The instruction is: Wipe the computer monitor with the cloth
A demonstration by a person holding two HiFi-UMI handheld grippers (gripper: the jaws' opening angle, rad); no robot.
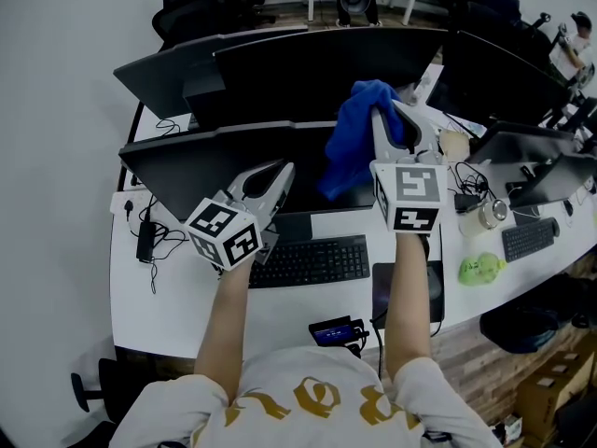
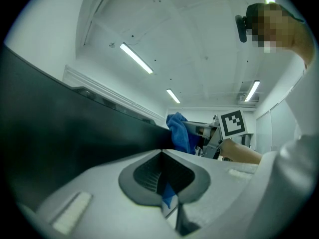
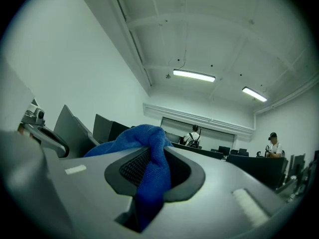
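Desk (image 1: 280, 311), white, spread beneath both grippers. Dark curved monitor (image 1: 187, 171) directly ahead of left gripper (image 1: 283, 170), whose jaws are pressed together with tips close to the screen; contact not clear. Black keyboard (image 1: 312, 261) below and between the two grippers, nearer the person. Blue cloth (image 1: 350, 147) pinched tight in right gripper (image 1: 384, 112), bunched above the jaws and hanging to that gripper's left, over the monitor's top edge and down its screen. Apart from left gripper's tips, off to their right.
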